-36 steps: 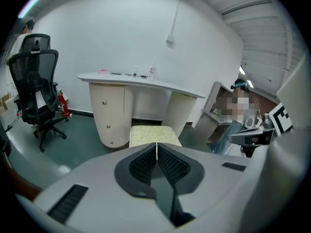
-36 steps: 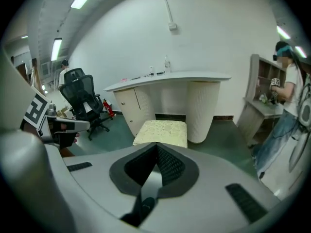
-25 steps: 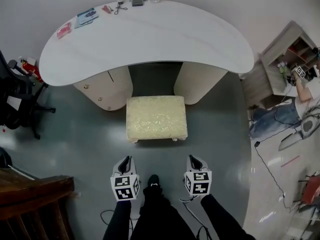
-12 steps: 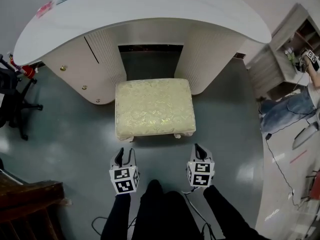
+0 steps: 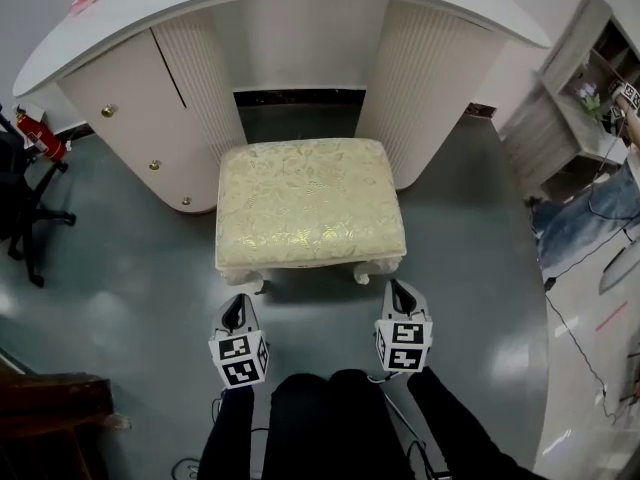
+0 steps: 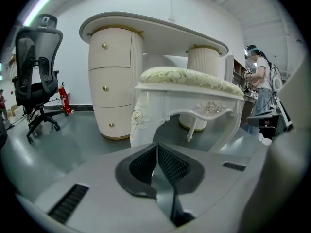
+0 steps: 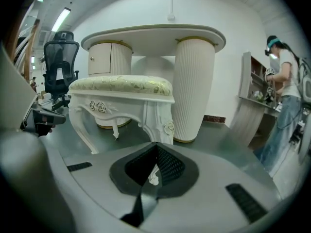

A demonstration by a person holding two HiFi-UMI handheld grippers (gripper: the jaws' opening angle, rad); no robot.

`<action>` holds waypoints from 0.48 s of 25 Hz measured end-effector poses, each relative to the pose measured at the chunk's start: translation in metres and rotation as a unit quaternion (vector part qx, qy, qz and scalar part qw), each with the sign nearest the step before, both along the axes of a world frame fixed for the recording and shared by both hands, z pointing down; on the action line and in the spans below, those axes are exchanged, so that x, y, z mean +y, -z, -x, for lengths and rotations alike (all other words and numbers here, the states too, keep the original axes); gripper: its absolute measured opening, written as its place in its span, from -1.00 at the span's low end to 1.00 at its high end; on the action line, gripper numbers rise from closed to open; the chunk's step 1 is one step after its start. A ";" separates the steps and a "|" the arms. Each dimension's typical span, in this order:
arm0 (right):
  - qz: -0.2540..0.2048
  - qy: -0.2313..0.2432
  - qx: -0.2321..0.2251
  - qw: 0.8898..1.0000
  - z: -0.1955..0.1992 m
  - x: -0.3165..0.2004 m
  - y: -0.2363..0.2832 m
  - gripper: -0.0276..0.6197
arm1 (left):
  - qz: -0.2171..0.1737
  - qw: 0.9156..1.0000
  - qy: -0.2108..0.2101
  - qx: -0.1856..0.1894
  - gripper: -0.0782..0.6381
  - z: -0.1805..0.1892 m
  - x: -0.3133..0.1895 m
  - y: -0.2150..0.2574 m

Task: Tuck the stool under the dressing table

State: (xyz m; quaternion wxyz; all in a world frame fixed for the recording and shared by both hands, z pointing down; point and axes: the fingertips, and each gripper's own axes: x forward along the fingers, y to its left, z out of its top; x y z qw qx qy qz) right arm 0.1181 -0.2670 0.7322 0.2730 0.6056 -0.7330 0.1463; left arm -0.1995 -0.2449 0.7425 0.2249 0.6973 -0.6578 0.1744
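The stool (image 5: 310,203) stands on the grey floor (image 5: 130,268) in front of the dressing table (image 5: 110,98), its far edge at the gap between the pedestals. The left gripper (image 5: 238,306) and right gripper (image 5: 398,290) hover just short of its front legs. The left jaws have just been closing on nothing, and both pairs are clenched empty.

**Even ceiling light, a glossy floor and fisheye edges**

Bright, even indoor light fills all three views. Ceiling strip lights (image 6: 41,6) glow at the upper left of the left gripper view and again in the right gripper view. In the head view the grey floor (image 5: 480,268) throws back pale patches of glare. Soft shade lies under the stool (image 5: 310,203) and in the kneehole of the dressing table (image 5: 420,68). Both gripper views bow straight lines and fall to black at the corners, and their nearest foreground is soft.
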 end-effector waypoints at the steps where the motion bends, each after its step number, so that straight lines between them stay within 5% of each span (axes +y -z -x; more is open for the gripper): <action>1: -0.002 0.002 0.000 1.000 0.000 -0.001 -0.005 -0.90 | -0.001 1.000 0.004 0.001 -0.74 0.001 0.000 -0.006; 12: -0.025 -0.014 -0.002 1.000 0.001 -0.012 -0.032 -0.90 | -0.011 1.000 0.014 0.004 -0.76 0.013 -0.010 -0.039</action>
